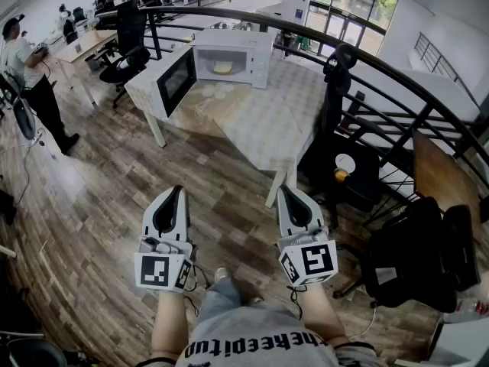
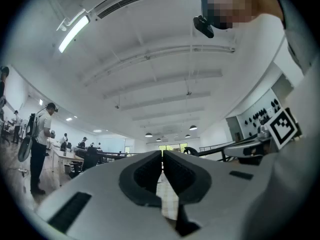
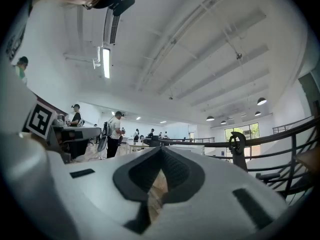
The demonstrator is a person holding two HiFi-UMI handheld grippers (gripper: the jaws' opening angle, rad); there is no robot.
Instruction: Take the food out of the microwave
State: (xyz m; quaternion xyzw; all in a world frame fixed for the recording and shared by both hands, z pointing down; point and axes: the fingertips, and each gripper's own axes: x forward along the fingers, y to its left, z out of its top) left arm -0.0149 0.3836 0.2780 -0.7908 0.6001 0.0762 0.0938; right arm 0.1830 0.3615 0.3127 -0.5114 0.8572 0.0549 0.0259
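A white microwave [image 1: 243, 58] stands at the far end of a table with a checked cloth [image 1: 275, 121], its door [image 1: 176, 79] swung open to the left. Pale yellow food [image 1: 222, 67] lies inside the cavity. Both grippers are held low over the wooden floor, well short of the table. My left gripper [image 1: 179, 190] is shut with nothing in it, its tips meeting in the left gripper view [image 2: 161, 154]. My right gripper [image 1: 283, 189] is also shut and empty, as the right gripper view [image 3: 161, 148] shows.
Pale plates [image 1: 215, 92] lie on the table in front of the microwave. A curved black railing [image 1: 367, 63] runs behind the table. A black stool with a cup [image 1: 344, 164] and dark chairs [image 1: 412, 258] stand to the right. A person [image 1: 30, 75] stands at far left near an office chair [image 1: 126, 56].
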